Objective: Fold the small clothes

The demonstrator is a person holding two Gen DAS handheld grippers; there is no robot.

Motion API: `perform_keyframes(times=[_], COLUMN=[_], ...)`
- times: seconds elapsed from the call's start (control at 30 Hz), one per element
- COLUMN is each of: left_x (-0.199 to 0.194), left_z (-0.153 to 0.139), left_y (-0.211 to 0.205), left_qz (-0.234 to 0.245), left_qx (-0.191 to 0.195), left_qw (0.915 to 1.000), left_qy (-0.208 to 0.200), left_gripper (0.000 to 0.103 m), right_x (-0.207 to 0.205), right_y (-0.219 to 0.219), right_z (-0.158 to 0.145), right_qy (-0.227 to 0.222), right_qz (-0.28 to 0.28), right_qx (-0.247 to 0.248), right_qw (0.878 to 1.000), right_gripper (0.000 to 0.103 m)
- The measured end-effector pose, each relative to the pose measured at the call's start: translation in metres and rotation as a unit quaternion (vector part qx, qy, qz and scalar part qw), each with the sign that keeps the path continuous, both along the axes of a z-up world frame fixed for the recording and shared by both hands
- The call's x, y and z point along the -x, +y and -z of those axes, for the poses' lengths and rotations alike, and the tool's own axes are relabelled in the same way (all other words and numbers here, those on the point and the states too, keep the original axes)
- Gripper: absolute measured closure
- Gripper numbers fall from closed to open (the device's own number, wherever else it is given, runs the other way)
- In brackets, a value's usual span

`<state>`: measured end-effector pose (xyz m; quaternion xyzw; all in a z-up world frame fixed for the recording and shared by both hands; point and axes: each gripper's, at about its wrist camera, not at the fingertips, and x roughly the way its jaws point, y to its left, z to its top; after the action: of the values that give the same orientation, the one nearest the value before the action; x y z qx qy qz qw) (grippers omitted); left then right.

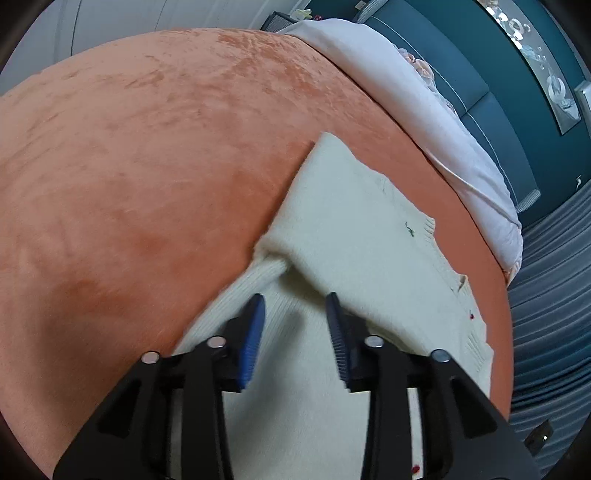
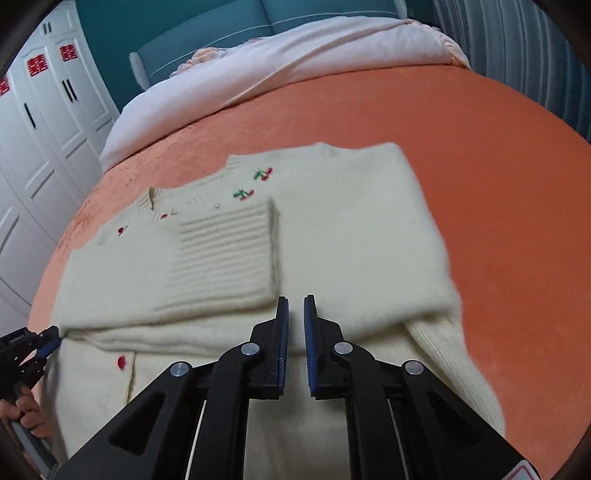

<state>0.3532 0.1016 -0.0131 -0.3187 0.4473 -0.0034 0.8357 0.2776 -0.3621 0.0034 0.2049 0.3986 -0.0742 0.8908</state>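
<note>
A cream knit cardigan (image 2: 332, 236) with small cherry embroidery and red buttons lies on the orange bedspread (image 2: 461, 147). Both sleeves are folded across its body; one ribbed cuff (image 2: 221, 254) lies on top. It also shows in the left wrist view (image 1: 351, 229). My right gripper (image 2: 296, 306) hovers just above the cardigan's middle, its jaws a narrow gap apart and empty. My left gripper (image 1: 295, 306) is open over the cardigan's edge near a ribbed sleeve, holding nothing; it also shows at the cardigan's left edge in the right wrist view (image 2: 48, 345).
A pale pink duvet (image 2: 295, 51) is bunched at the head of the bed against a teal headboard (image 2: 221, 33). White wardrobe doors (image 2: 44, 122) stand to the left. Grey curtains (image 1: 554, 314) hang beside the bed. Bare orange bedspread (image 1: 147, 166) stretches past the cardigan.
</note>
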Motion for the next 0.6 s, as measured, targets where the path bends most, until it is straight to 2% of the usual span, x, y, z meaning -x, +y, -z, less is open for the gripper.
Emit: perform_keyframes(times=[0.03,0.1,0.17,0.23,0.3,0.37,0.43,0.57,0.6], left_x=[0.014,0.046,0.08,0.114,0.146,0.174,0.191,0.206,0.206], left_z=[-0.005,-0.014,-0.014,-0.009,-0.002,-0.002,-0.003,0.005,0.005], left_y=[0.007,0.024,0.041,0.053,0.059,0.057,0.051,0.036,0.033], left_qz=[-0.001,0.003,0.009,0.018,0.027,0.037,0.045,0.047,0.044], left_qx=[0.004,0.009,0.017,0.017,0.015,0.017,0.013,0.038,0.033], left_qw=[1.0,1.0,0.9997,0.9991,0.998,0.9981,0.9979,0.9969,0.9973], left_qy=[-0.003,-0.001,0.012,0.034,0.056,0.047,0.045,0.05,0.048], left_gripper=[0.05,0.042,0.038,0.037,0.037,0.036,0.022,0.01,0.009], right_x=[0.025,0.08,0.132,0.19,0.238,0.267,0.289,0.288,0.282], right_y=[-0.004,-0.012,-0.019,-0.024,-0.026,-0.025,-0.021,-0.008,-0.004], right_z=[-0.01,-0.024,-0.031,-0.03,-0.021,-0.01,0.003,0.018,0.021], right_qy=[-0.011,-0.022,-0.019,-0.003,0.02,0.042,0.06,0.075,0.076], right_qz=[0.01,0.017,0.027,0.041,0.051,0.053,0.058,0.045,0.039], right_qx=[-0.005,-0.014,-0.019,-0.026,-0.036,-0.054,-0.07,-0.118,-0.122], right_qw=[1.0,1.0,0.999,0.999,0.998,0.996,0.994,0.989,0.989], right_gripper=[0.091,0.086,0.076,0.053,0.049,0.048,0.048,0.043,0.041])
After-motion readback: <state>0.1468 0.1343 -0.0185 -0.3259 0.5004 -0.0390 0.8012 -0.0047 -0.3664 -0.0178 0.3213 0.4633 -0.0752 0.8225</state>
